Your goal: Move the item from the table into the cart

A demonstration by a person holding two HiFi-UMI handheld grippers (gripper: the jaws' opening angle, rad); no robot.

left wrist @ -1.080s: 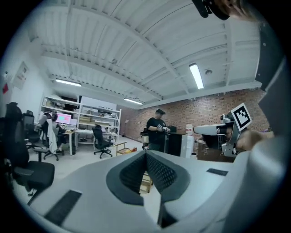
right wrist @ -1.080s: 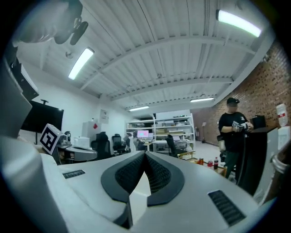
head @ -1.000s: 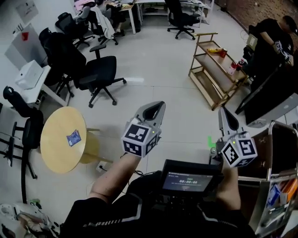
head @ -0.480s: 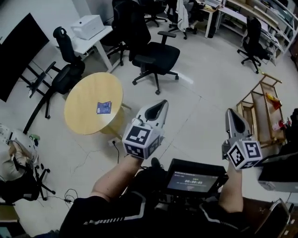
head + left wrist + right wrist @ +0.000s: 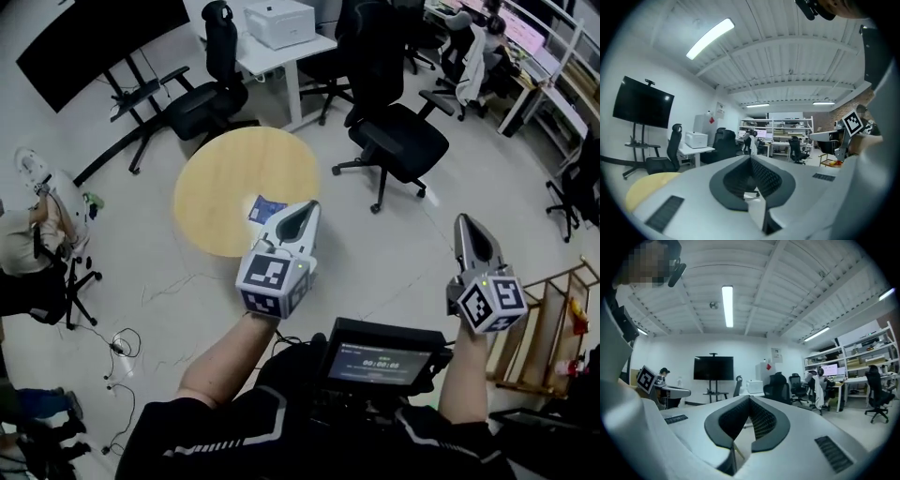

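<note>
Here, round wooden table point(image 5: 220, 183), flat blue packet point(image 5: 264, 208), left claw point(image 5: 306, 207) and right claw point(image 5: 466, 223) closed.

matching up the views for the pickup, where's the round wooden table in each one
head view: round wooden table at upper centre-left
left gripper view: its yellow edge at lower left
right gripper view: not in it
shared landmark: white printer on the desk, in all three

The round table point(image 5: 220, 192) with its blue packet point(image 5: 265, 208) has swung from the view's left to just beyond the left tool point(image 5: 304, 212).
</note>
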